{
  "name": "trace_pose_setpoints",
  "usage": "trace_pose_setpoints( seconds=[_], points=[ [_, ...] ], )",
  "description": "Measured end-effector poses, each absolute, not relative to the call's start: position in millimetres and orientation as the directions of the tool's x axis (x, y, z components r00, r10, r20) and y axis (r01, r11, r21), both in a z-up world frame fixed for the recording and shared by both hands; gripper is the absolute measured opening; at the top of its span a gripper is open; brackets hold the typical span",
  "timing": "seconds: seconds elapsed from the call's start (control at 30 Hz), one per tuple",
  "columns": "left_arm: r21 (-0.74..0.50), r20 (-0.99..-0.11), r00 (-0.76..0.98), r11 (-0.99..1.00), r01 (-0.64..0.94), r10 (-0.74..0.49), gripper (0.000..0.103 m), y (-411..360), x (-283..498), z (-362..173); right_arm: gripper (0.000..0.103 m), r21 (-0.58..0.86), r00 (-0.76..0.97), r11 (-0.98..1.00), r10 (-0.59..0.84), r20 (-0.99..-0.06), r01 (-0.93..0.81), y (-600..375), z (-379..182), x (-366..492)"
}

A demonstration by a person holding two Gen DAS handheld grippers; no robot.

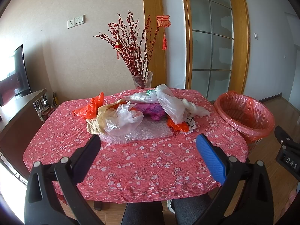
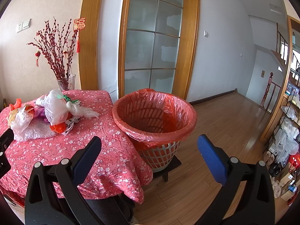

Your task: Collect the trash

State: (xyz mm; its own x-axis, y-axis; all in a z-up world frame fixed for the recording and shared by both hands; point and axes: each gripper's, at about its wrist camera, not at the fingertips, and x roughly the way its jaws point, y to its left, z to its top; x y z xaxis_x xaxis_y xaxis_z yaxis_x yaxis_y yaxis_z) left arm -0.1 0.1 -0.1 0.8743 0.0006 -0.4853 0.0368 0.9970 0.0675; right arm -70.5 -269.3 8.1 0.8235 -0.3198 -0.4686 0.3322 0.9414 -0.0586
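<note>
Left gripper [image 1: 148, 146]: fingers spread wide, empty, above the near tabletop [image 1: 131, 168].
Right gripper [image 2: 149, 147]: fingers spread wide, empty, aimed at the basket.
Trash pile [image 1: 140, 112]: mid-tabletop, long axis left to right; bubble wrap [image 1: 142, 131] flat underneath.
Basket [image 2: 155, 112]: upright, mouth up, red-lined, just right of the tabletop.
</note>
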Motion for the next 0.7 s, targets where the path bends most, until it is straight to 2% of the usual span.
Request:
trace_pose_setpoints(
  seconds=[0.7],
  points=[
    [0.066,-0.488,0.873,0.997,0.037,0.0,0.099,0.2,-0.2,-0.1,0.101,-0.06,0.823,0.941,-0.32,-0.47,0.333,-268.8,5.7,-69.9]
  ],
)
